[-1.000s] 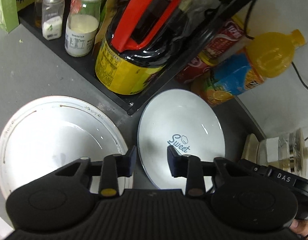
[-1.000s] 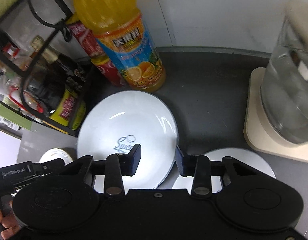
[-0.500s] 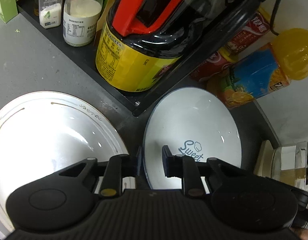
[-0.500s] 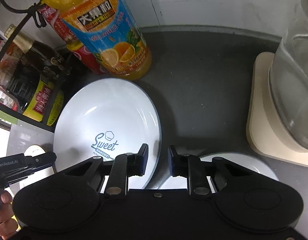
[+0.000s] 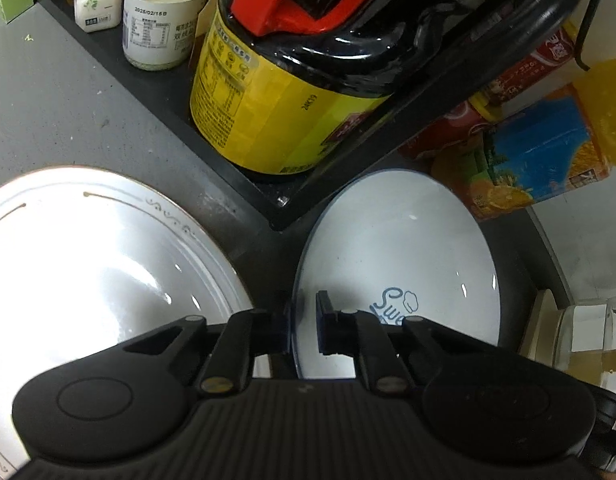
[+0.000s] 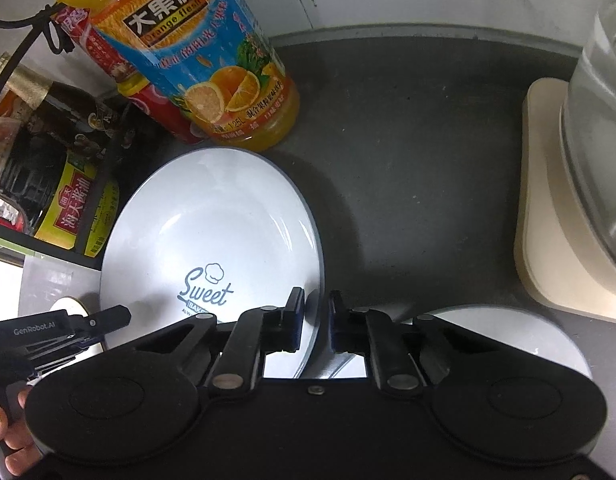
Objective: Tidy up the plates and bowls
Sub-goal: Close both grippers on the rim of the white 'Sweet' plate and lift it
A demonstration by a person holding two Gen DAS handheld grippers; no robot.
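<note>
Both the left gripper (image 5: 301,326) and the right gripper (image 6: 316,318) pinch opposite rims of the Sweet plate (image 6: 211,240), which sits on the dark counter (image 6: 408,160) beside the orange juice bottle (image 6: 211,72).

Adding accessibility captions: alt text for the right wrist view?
The right claw straddles the rim of a white round "Sweet"-printed plate on a dark grey counter, with a tall orange juice bottle behind and a second white plate to the right.
</note>
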